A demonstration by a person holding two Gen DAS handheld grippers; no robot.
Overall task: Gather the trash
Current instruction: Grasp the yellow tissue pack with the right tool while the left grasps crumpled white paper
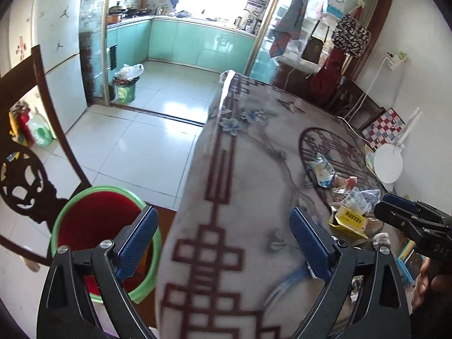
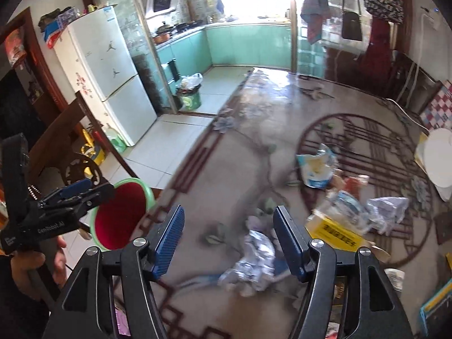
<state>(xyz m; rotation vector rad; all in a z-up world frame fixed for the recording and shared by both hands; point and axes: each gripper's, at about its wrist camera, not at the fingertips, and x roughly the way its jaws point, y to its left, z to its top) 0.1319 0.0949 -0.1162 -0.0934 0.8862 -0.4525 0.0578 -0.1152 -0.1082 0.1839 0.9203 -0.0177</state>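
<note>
- The left gripper (image 1: 223, 243) has its jaws spread wide with nothing between them; it hangs over the table edge, with the bin (image 1: 104, 243) at its 9 o'clock.
- The right gripper (image 2: 228, 241) has its jaws apart; a crumpled foil wrapper (image 2: 254, 262) shows between them, but the pads do not press on it, and through the blur I cannot tell whether it lies on the table or hangs in the air.
- The rest of the trash lies on the table (image 2: 226, 169) at 2 o'clock from the right gripper: a yellow box (image 2: 336, 230), a torn blue-and-white bag (image 2: 316, 169), crumpled clear plastic (image 2: 347, 203) and a white paper wad (image 2: 387, 206), bunched and touching.
- All of it looks light and soft; the foil and plastic should crush easily and may slip, so pinch a thick fold in the middle. The box looks stiffer; take it by a flap or across its narrow side.
- A white round thing (image 2: 435, 158) at 3 o'clock sits near the pile, and a chair back (image 1: 25, 180) stands just beside the bin.
</note>
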